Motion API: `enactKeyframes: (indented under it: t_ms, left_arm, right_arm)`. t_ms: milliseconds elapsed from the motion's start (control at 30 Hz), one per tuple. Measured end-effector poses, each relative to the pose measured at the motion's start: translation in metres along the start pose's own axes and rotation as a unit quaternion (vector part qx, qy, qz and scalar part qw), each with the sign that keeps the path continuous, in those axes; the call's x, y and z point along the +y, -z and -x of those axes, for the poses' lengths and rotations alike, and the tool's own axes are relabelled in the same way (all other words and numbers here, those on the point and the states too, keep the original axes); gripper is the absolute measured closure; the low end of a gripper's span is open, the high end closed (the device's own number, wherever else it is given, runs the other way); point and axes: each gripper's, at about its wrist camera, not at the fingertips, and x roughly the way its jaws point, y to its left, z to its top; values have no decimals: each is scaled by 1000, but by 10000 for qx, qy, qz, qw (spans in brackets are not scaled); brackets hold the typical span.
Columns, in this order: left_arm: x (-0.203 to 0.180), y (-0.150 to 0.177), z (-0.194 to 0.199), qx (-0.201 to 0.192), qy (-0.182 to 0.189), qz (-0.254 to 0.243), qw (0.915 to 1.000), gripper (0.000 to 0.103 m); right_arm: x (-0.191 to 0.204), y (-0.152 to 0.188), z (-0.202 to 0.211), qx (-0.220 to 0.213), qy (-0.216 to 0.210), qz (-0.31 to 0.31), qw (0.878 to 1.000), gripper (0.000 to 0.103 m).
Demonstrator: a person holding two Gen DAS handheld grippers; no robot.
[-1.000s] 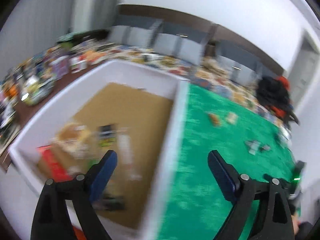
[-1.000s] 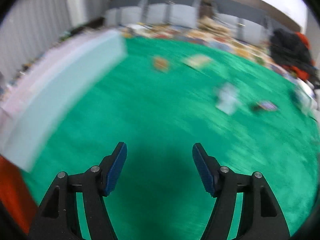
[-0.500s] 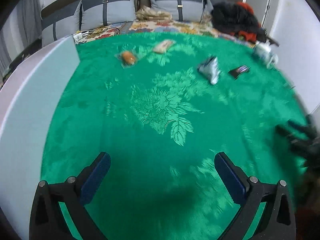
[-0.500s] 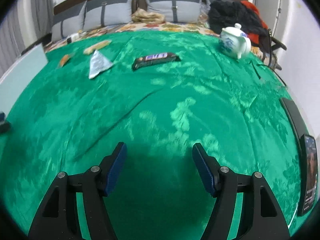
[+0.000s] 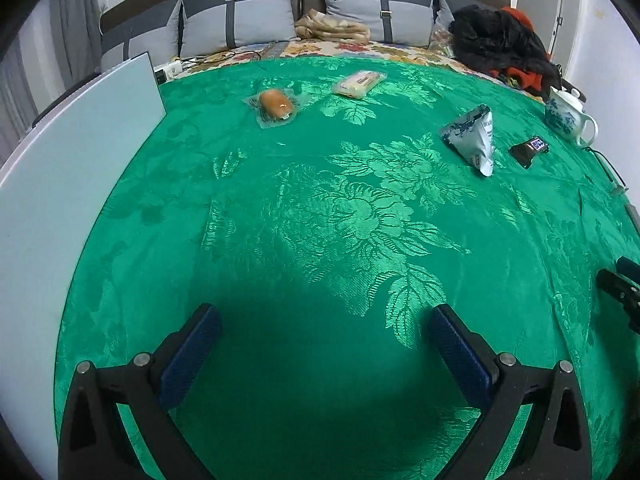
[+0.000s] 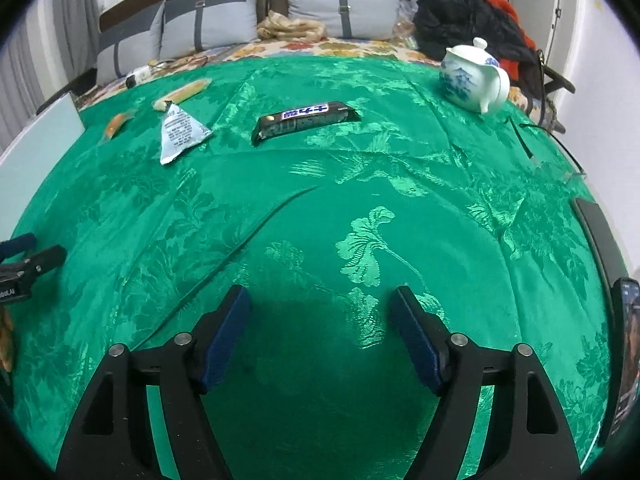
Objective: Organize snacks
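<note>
— So, where are your grippers right now?

— Both hang over the green tablecloth, pointing steeply down. My left gripper has its jaws spread wide with nothing between them, only bare cloth. My right gripper has just been opening its jaws; they stand apart and empty too.

— And the snacks?

— All well beyond the fingertips, on the far half of the cloth. From my left wrist view I see a wrapped bun far and a little left, a pale wrapped bar just right of it and farther still, a silver triangular pouch off to the far right, and a dark chocolate bar just right of the pouch.

— Which is nearest your right gripper?

— The chocolate bar, lying flat, far ahead and slightly left of the jaws. The pouch sits left of it, the bun and pale bar farther left again.

— Anything else about?

— A white box along the left edge, a blue-and-white teapot at the far right, and a phone at the right edge.
</note>
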Motion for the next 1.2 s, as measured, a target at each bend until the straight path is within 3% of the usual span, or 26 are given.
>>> enactKeyframes:
  t_ms: [500,1200]
  left_arm:
    - [1,-2,-1,-1,-7,13,10000,0]
    - [1,-4,-2,4,-37,3,10000,0]
  right_arm:
    - [11,-2,-7,34,-39,64,10000,12]
    - [10,-3,-7,38,-41,62,10000,10]
